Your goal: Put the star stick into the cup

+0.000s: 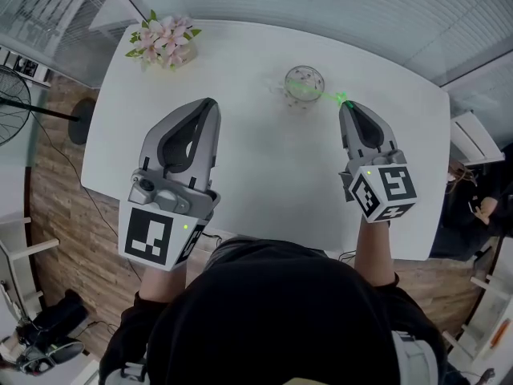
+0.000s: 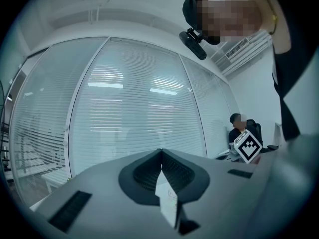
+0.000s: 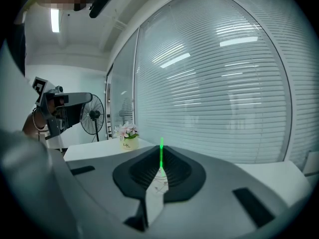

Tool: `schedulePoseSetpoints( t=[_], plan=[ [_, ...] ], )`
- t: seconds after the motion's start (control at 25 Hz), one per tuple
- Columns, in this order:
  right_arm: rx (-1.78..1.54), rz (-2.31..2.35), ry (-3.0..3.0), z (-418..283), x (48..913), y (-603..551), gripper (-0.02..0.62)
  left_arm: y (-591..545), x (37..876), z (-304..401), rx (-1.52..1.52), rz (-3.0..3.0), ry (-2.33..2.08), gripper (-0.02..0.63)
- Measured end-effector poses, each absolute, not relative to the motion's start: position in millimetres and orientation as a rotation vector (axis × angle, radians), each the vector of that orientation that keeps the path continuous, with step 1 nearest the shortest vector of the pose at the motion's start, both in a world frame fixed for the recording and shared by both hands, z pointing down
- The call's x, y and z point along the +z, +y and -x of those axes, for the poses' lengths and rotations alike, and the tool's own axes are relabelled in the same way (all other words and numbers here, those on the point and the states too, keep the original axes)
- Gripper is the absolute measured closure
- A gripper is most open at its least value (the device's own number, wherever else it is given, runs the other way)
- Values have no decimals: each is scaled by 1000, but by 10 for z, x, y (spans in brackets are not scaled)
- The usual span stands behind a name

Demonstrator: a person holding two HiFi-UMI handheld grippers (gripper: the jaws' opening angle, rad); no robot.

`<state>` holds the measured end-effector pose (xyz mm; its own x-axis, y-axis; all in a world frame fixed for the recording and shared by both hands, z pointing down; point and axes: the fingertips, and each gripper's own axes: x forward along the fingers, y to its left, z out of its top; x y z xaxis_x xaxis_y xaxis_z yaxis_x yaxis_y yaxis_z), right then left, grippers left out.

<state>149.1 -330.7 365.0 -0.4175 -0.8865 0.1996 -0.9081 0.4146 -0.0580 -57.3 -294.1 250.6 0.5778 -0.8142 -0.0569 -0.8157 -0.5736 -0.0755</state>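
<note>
The person holds 2 grippers over a white table [image 1: 264, 167]. The right gripper [image 1: 345, 105] has its jaws pressed together, and the right gripper view shows them clamped on the star stick [image 3: 161, 146]. The stick is a thin, bright green rod that stands out of the seam where the 2 dark ribbed pads meet, and only a short length shows beyond the tips. The right gripper [image 3: 160, 159] holds nothing else, and there is no gap between its pads.

In the head view the star stick [image 1: 322, 95] runs from the right gripper's tips, left and slightly away from the person, to the glass cup [image 1: 304, 68]. A small green blob sits just at the tips, and a paler green streak crosses the cup's mouth. The views do not show whether the far end is inside the cup or only above its rim. The cup stands upright near the far edge of the table, just left of the right gripper's tips and not touching them.

The left gripper [image 1: 212, 103] hangs above the table's left half, well apart from the cup and the stick. In the left gripper view the left gripper [image 2: 161, 152] has its jaws fully together with nothing between them. It points at the slatted blinds behind the table.

A small pot of pink flowers [image 1: 164, 42] stands at the table's far left corner, away from both grippers.
</note>
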Motion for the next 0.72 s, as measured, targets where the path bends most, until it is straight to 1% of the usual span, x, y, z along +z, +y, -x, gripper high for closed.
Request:
schedulePoseSetpoints(
  t=[0.72],
  plan=[
    [276, -1661, -2503, -1607, 3737, -3261, 577, -2906, 2520, 530, 15, 2718, 1385, 592]
  ],
)
